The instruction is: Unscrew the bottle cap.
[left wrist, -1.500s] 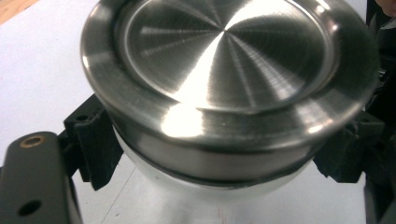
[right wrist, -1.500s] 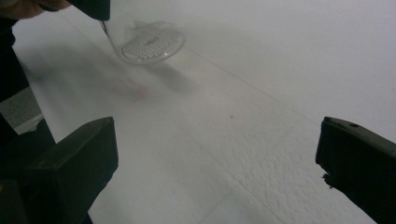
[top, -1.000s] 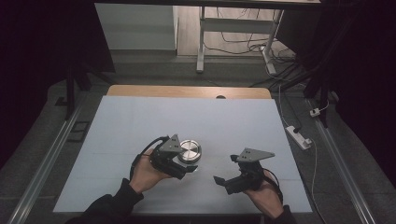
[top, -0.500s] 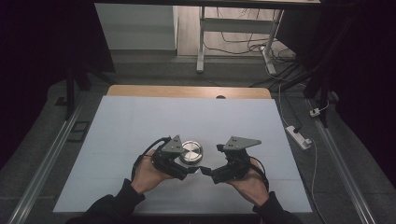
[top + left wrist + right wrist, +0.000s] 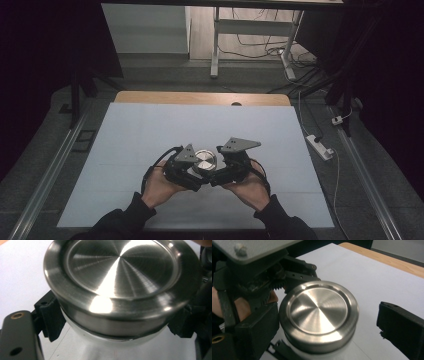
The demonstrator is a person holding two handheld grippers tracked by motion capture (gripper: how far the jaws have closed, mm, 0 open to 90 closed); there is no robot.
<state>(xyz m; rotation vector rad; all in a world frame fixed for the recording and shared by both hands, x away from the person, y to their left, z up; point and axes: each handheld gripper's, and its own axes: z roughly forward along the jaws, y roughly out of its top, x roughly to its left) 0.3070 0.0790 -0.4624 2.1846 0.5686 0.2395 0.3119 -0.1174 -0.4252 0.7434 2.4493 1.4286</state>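
On the white table top [image 5: 150, 135], a round container with a brushed steel lid [image 5: 205, 159] and a white body stands just in front of the person, between the two hand-held grippers. The left gripper [image 5: 197, 176], black with a grey three-cornered plate on top, is clamped on the container: in the left gripper view its two black jaws press against the white body just under the steel lid [image 5: 120, 282], one at each side. The person's left hand [image 5: 157, 185] holds this gripper low over the table.

The right gripper [image 5: 216, 176], also black with a grey plate, sits just beside the container on its right side, held by the person's right hand [image 5: 250, 189]. Its jaws have just been closing, and in the right gripper view the lid [image 5: 319, 312] lies between them: one jaw sits close against the lid's left edge, though whether it touches cannot be told, while the other jaw stands clearly apart from the lid at the right, so the pads do not grip. In that same view the left gripper's geared body rises behind the container.

A wooden strip [image 5: 200, 98] edges the far side of the table.
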